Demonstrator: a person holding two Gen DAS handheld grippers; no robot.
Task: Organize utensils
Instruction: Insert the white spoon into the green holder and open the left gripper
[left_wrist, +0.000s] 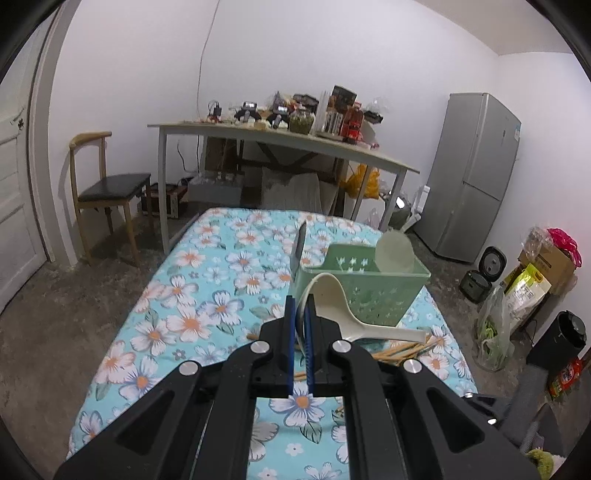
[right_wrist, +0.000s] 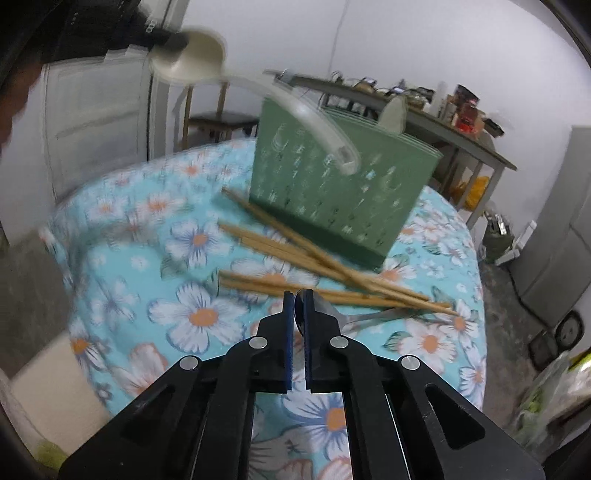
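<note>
Nearest the left wrist camera, the left gripper (left_wrist: 300, 306) is seen nearly closed, its blue-padded jaws clamped on the rim of a cream rice paddle (left_wrist: 334, 299); the paddle's handle slants down to the right, in front of the green utensil basket (left_wrist: 365, 280). In the right wrist view the same paddle (right_wrist: 199, 55) is seen lifted well above the floral tablecloth (right_wrist: 192, 317), its handle reaching across the front of the basket (right_wrist: 332, 192). The right gripper (right_wrist: 299, 306) is narrowed to a slim gap around the bowl of a metal spoon (right_wrist: 364, 318), whose handle lies on the cloth just in front of the basket, under the ends of the chopsticks; whether the pads actually press the spoon cannot be told. A loose pile of wooden chopsticks (right_wrist: 314, 266) is spread on the cloth against the basket's front wall. Inside the basket a pale translucent paddle (left_wrist: 394, 253) is stood up at its right end, and a knife (left_wrist: 298, 247) is propped upright at its left wall. Beyond the basket, a cluttered grey table (left_wrist: 280, 142) is set against the white wall, and to its right a silver fridge (left_wrist: 476, 177) is stood
</note>
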